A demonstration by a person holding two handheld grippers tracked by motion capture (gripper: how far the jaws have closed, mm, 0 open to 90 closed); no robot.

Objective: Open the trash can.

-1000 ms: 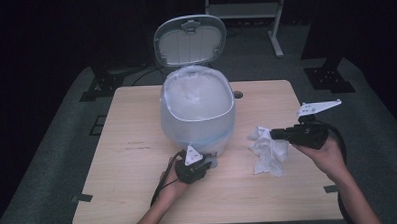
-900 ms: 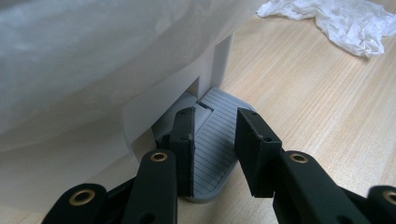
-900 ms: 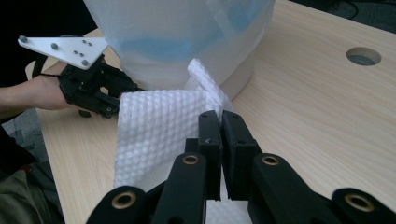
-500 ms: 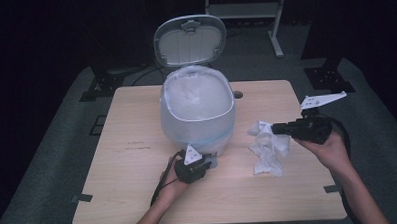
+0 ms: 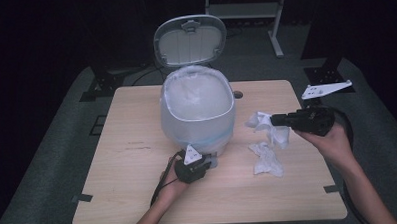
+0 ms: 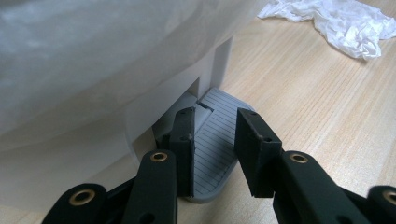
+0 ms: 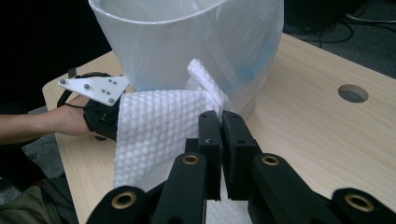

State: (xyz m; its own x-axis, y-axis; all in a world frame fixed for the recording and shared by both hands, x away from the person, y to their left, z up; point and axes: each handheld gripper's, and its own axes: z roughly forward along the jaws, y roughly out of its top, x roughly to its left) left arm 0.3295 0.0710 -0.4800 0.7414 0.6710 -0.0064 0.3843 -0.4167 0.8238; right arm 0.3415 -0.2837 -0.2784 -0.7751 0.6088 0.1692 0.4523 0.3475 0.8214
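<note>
The right gripper (image 7: 220, 140) had its jaws pinched tight on a white dimpled paper towel (image 7: 159, 135), lifted clear of the pale wooden table (image 5: 139, 194) beside the white pedal bin lined with a translucent plastic bag (image 5: 199, 109). The left gripper (image 6: 215, 154) sat closed down on the bin's grey ribbed foot pedal (image 6: 215, 144), lid up. A second crumpled white paper towel (image 5: 267, 159) lay on the tabletop.

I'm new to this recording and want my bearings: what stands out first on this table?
A white pedal bin lined with a translucent bag stands mid-table, its lid flipped up behind it. The left hand-held gripper presses on the bin's grey foot pedal at its near base. The right hand-held gripper, shut on a white paper towel, holds it above the table right of the bin, over another crumpled towel.
</note>
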